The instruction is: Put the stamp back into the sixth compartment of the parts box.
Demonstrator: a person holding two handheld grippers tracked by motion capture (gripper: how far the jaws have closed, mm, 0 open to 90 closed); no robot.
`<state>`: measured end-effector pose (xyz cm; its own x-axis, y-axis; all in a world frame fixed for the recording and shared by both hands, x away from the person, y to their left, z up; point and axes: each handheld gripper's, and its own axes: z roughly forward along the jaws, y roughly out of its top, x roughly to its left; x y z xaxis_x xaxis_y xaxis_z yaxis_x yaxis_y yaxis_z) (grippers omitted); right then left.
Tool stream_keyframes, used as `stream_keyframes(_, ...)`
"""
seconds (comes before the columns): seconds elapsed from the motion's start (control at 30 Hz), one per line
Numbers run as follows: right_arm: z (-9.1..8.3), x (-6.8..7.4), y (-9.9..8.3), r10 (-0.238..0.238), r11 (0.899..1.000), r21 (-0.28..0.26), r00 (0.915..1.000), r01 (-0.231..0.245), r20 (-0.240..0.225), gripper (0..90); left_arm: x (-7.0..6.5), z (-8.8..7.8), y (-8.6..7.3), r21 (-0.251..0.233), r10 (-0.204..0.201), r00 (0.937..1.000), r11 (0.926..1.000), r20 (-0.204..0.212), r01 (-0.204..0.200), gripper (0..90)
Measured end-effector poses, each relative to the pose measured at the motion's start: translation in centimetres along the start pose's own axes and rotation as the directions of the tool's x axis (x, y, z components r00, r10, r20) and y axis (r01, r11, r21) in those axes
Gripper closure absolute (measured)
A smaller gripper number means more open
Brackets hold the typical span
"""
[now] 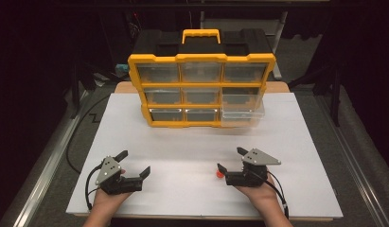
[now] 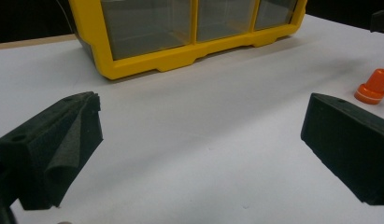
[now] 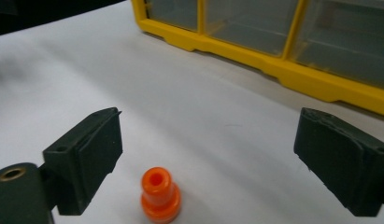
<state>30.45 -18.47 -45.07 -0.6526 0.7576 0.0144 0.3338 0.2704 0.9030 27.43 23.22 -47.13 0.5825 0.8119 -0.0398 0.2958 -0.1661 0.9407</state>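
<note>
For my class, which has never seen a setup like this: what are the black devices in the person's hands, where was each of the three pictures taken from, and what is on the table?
A person sits at a table covered by a white sheet and holds a hand-operated gripper in each hand: the left gripper and the right gripper. Each has two black fingers, and both stand open, holding nothing.

The high view looks down from above the person. The other two come from cameras riding on each gripper, looking out between its fingers.

On the sheet stands a yellow organizer with clear drawers; its lower right drawer is pulled out. A small orange peg stands upright on the sheet between the right gripper's fingers, untouched.
</note>
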Motion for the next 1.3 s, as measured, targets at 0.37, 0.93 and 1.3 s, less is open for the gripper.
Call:
stream_keyframes(0.37, 0.1, 1.0, -0.7, -0.029, 0.998, 0.054, 0.9979, 0.032, -0.059, 32.4, -0.4, 0.1, 0.1, 0.017, 0.034, 0.9994, 0.9993, -0.005, -0.034, 0.4)
stream_keyframes(0.93, 0.2, 1.1, -1.0, -0.003, 0.993, 0.119, 0.9963, 0.014, -0.085, 52.2, 0.1, -0.1, 0.1, -0.002, 0.007, 0.9998, 1.0, -0.019, -0.007, 0.4)
stream_keyframes(1.3, 0.1, 1.1, -1.1, -0.012, 0.992, 0.127, 0.996, 0.023, -0.089, 53.2, 0.2, -0.2, 0.2, -0.008, 0.001, 0.9999, 1.0, -0.012, -0.001, 0.4)
